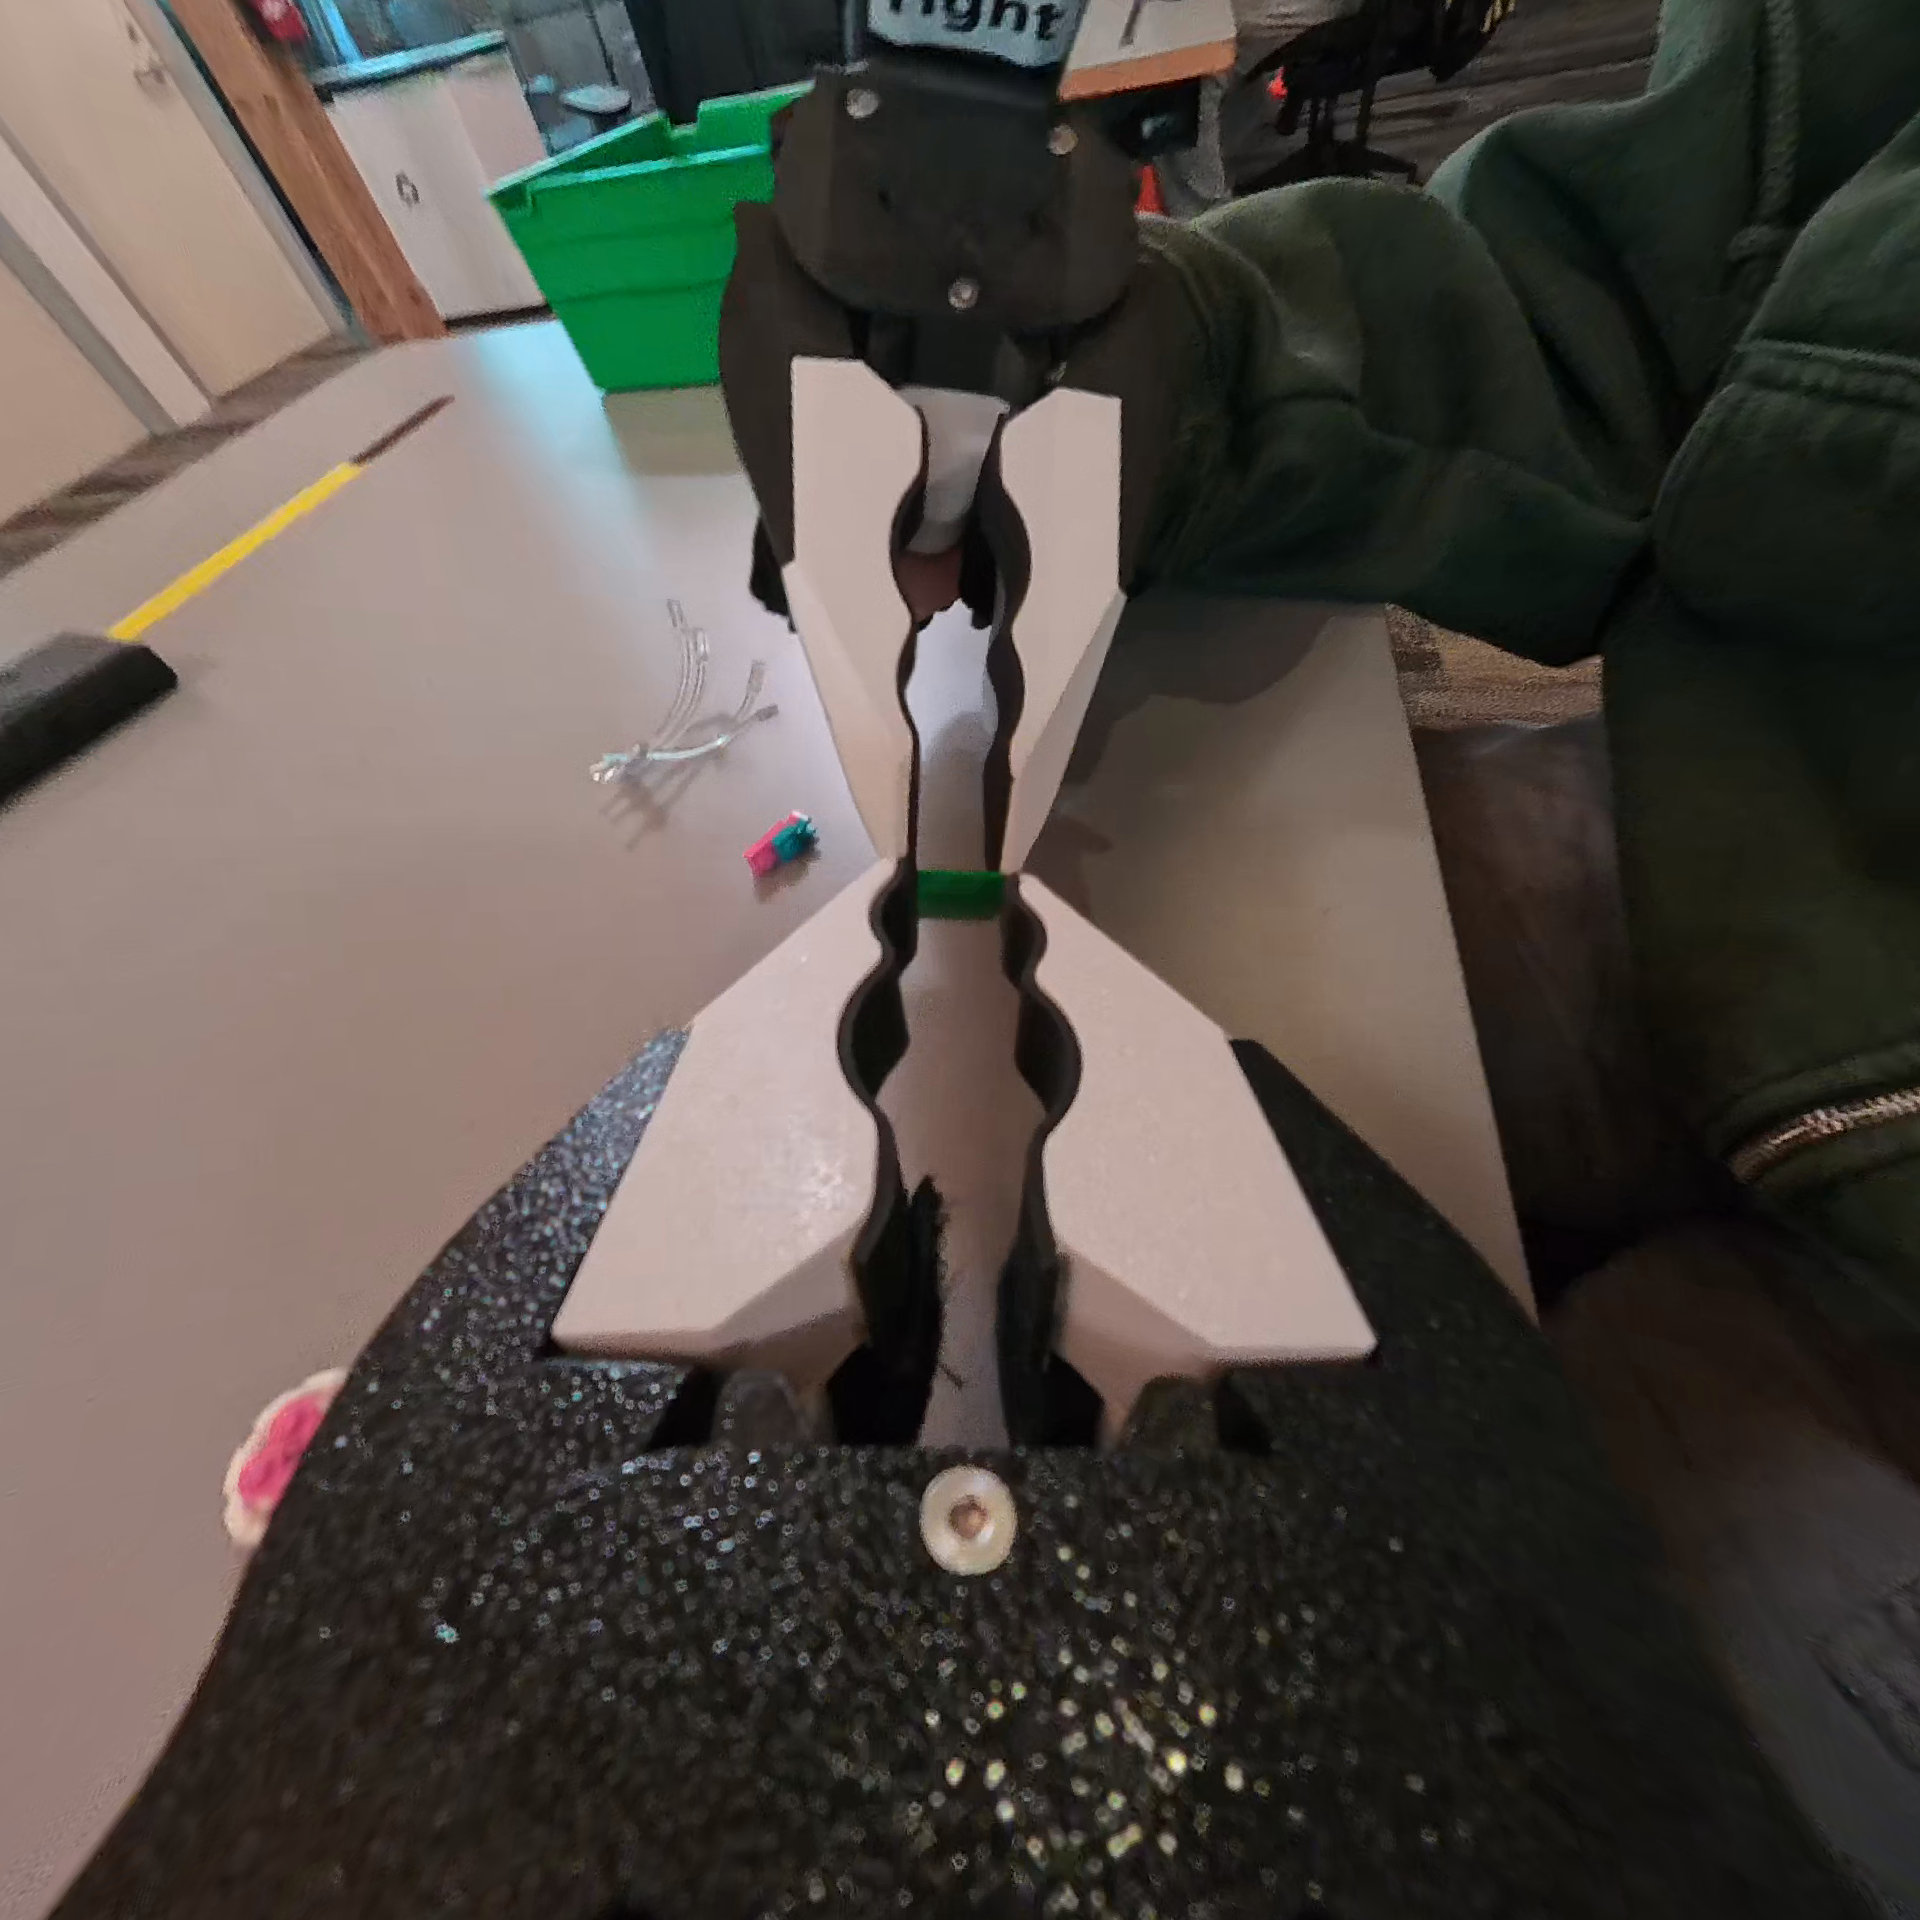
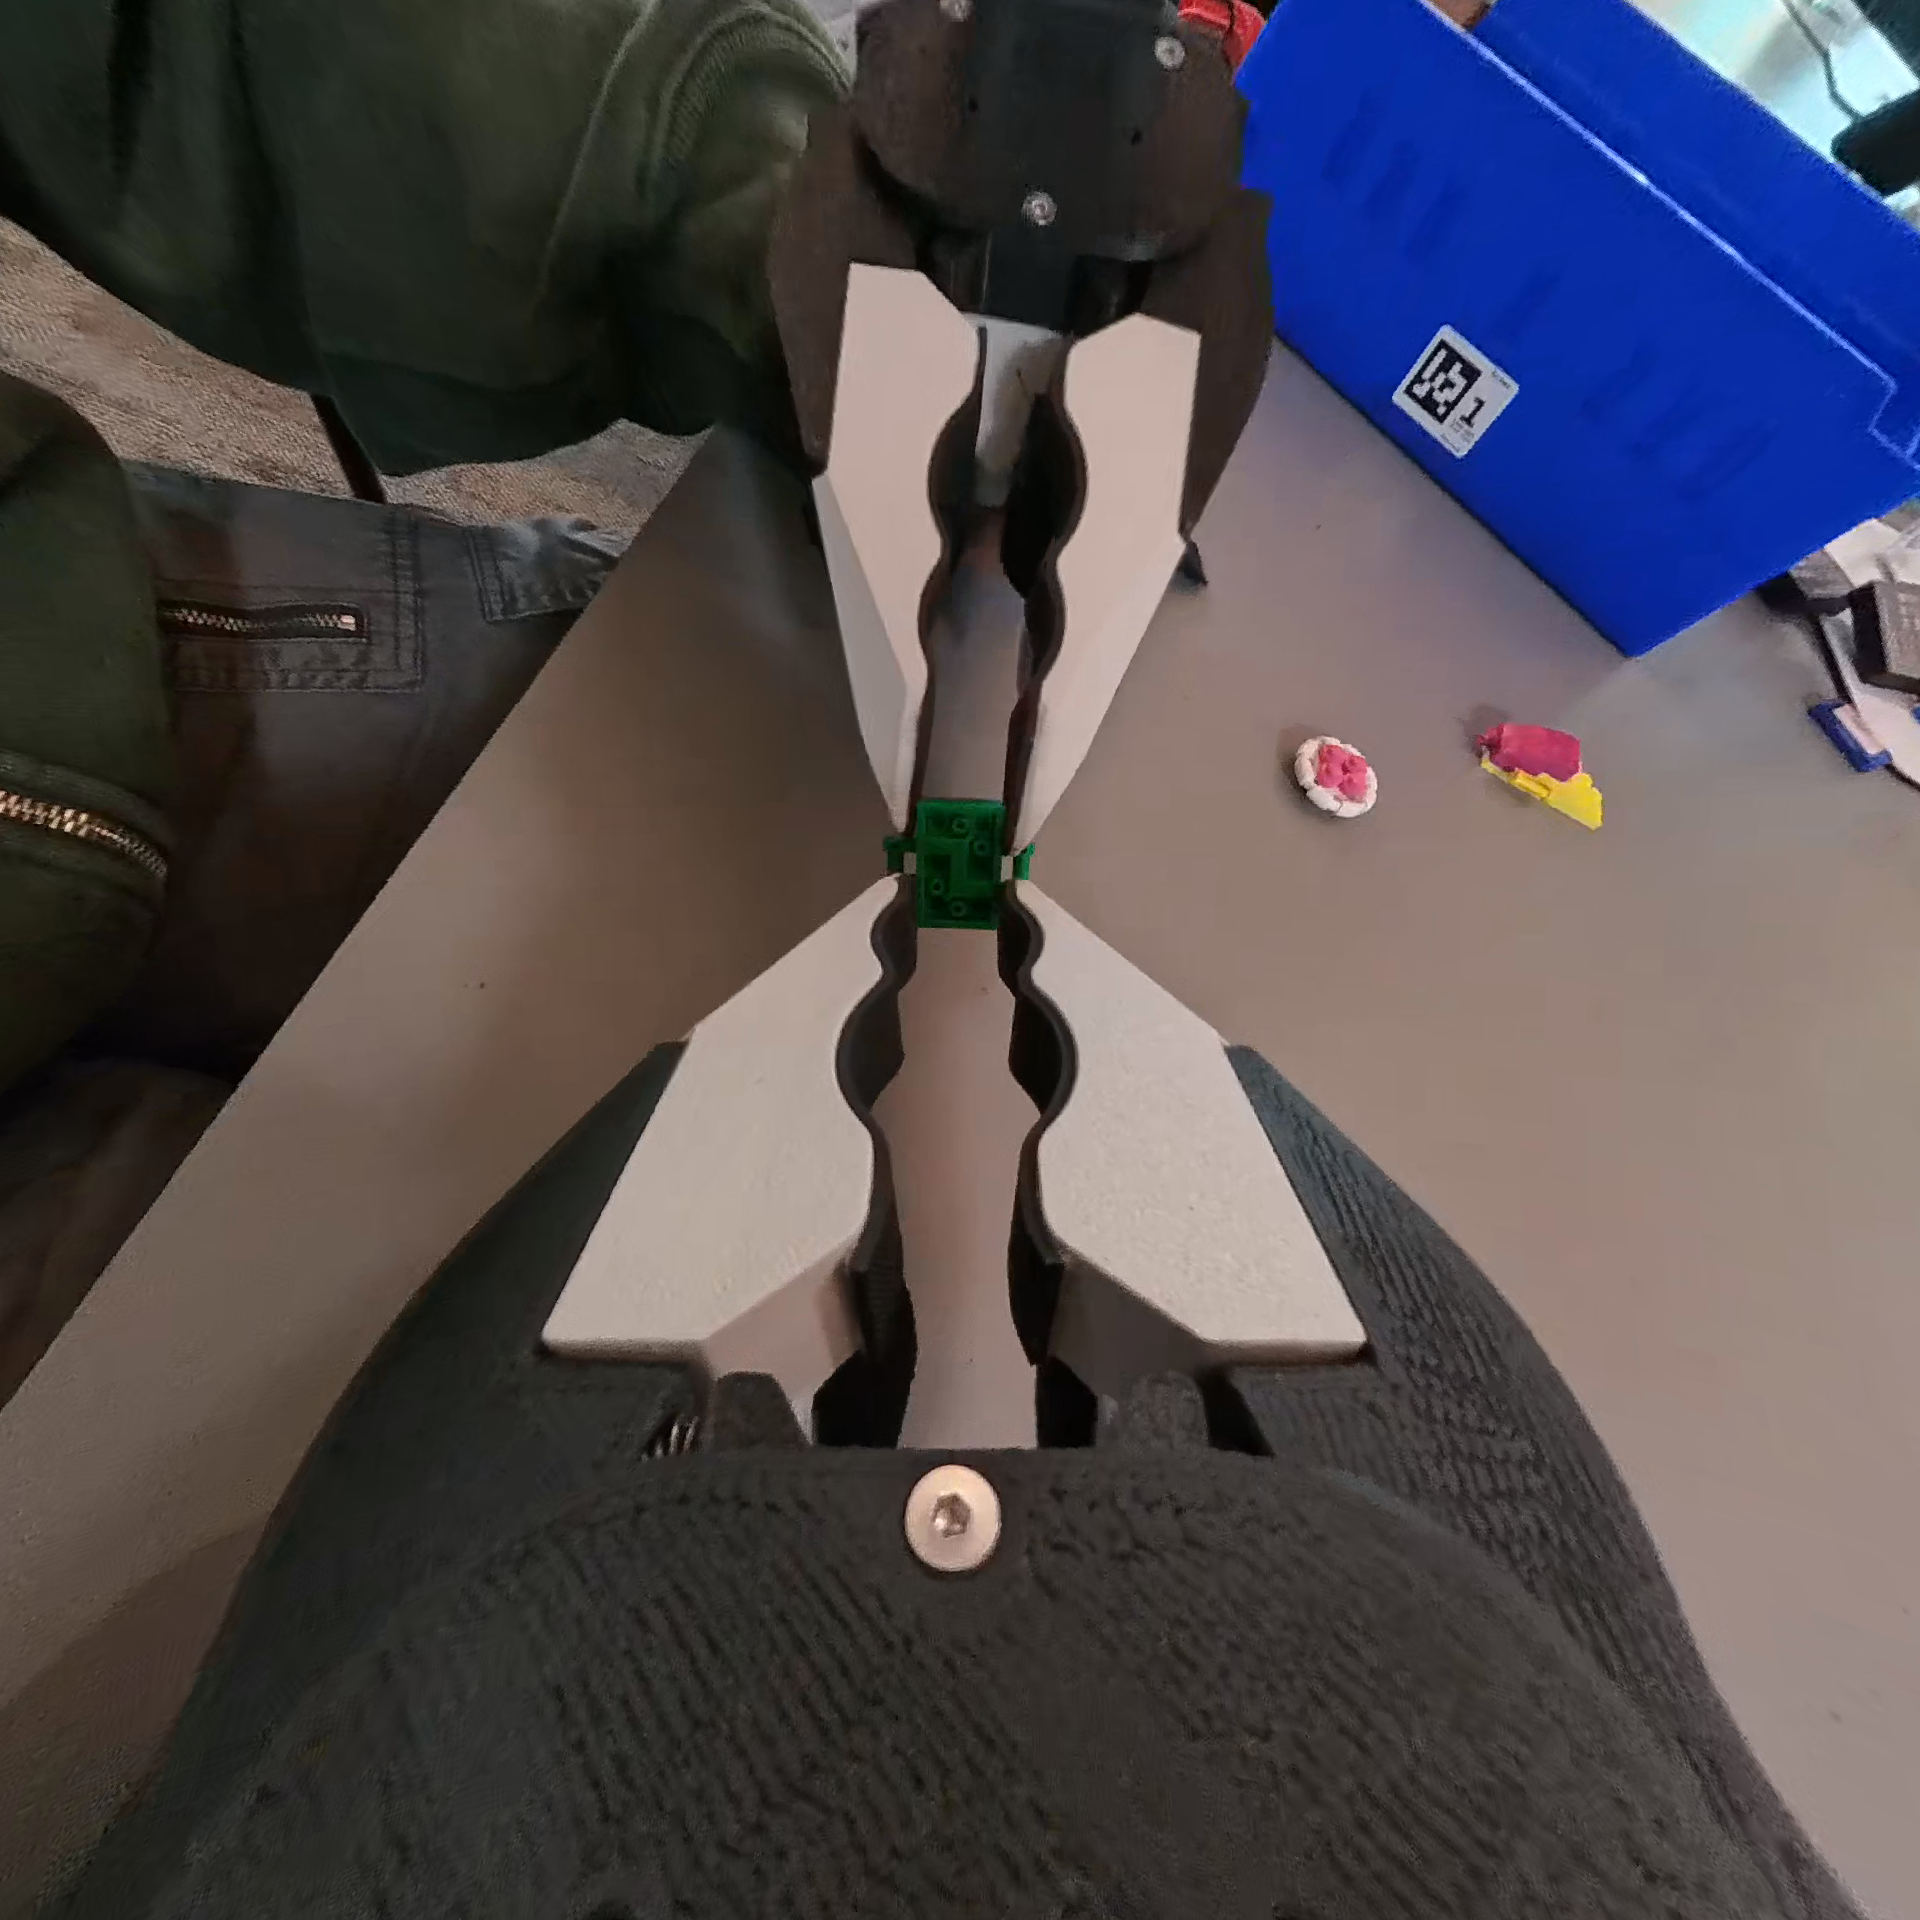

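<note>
A small green toy-brick piece (image 1: 961,896) is held above the grey table (image 1: 416,1039) near its edge. My left gripper (image 1: 961,914) is shut on it from the near side. My right gripper (image 1: 961,847) comes in from the far side, tip to tip, and is shut on the same piece. In the right wrist view the green piece (image 2: 958,862) shows studs and small side clips. There the right gripper (image 2: 956,920) grips its near end and the left gripper (image 2: 961,816) its far end. A person's green sleeves hold both grippers.
On the table lie a pink-and-teal brick (image 1: 781,840), clear plastic pieces (image 1: 686,717), a pink-and-white round piece (image 2: 1337,774) and a pink-and-yellow brick cluster (image 2: 1543,774). A green bin (image 1: 644,260) and a blue bin (image 2: 1558,260) stand at the back. The person's lap is beside the table edge (image 2: 416,883). My two grippers' fingertips are within a few centimetres of each other.
</note>
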Motion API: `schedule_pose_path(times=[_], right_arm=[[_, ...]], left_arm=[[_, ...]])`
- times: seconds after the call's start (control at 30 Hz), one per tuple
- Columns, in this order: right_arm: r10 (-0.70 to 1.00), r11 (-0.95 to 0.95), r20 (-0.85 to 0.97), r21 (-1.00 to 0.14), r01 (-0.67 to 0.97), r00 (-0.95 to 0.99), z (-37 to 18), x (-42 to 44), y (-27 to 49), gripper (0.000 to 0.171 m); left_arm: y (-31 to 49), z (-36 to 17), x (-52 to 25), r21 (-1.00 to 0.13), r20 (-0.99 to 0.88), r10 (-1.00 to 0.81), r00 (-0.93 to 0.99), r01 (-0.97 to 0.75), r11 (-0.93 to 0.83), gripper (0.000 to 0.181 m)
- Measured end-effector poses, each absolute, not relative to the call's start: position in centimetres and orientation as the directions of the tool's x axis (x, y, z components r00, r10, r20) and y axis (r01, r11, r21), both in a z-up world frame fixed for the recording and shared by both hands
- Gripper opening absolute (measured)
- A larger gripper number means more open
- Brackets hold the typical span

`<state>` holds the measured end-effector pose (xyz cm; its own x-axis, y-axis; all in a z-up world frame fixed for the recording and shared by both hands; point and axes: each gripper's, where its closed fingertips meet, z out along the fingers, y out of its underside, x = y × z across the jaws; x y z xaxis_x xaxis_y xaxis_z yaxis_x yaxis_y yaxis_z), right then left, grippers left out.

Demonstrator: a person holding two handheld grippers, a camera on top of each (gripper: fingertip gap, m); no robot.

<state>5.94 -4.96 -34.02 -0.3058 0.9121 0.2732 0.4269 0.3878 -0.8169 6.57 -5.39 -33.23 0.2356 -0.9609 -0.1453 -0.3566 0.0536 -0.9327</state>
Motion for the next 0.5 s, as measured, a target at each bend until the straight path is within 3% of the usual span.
schedule_pose_path(times=[0.13, 0.2, 0.3, 0.43, 0.5], right_arm=[[0.934, 0.311, 0.217, -0.887, 0.342, -0.285, -32.4, 6.1, -4.7, 0.013], [0.947, 0.254, 0.198, -0.943, 0.213, -0.253, -29.2, 6.6, -4.5, 0.013], [0.958, 0.256, 0.22, -0.947, 0.197, -0.187, -28.3, 7.2, -3.1, 0.013], [0.974, 0.216, 0.192, -0.946, 0.243, -0.121, -29.4, 6.7, -1.6, 0.013], [0.991, 0.102, 0.083, -0.978, 0.184, -0.107, -28.5, 6.6, -1.3, 0.013]], left_arm=[[-4.7, -32.9, 5.9, -0.935, -0.107, -0.953, 0.284, -0.355, -0.001, 0.014], [-3.1, -35.6, 3.5, -0.85, -0.203, -0.912, 0.356, -0.526, -0.016, 0.014], [-3.4, -33.0, 3.9, -0.931, -0.101, -0.924, 0.368, -0.363, -0.043, 0.014], [-3.2, -32.8, 4.5, -0.937, -0.112, -0.92, 0.375, -0.347, -0.027, 0.014], [-2.8, -33.4, 4.4, -0.923, -0.13, -0.91, 0.393, -0.382, -0.033, 0.014]])
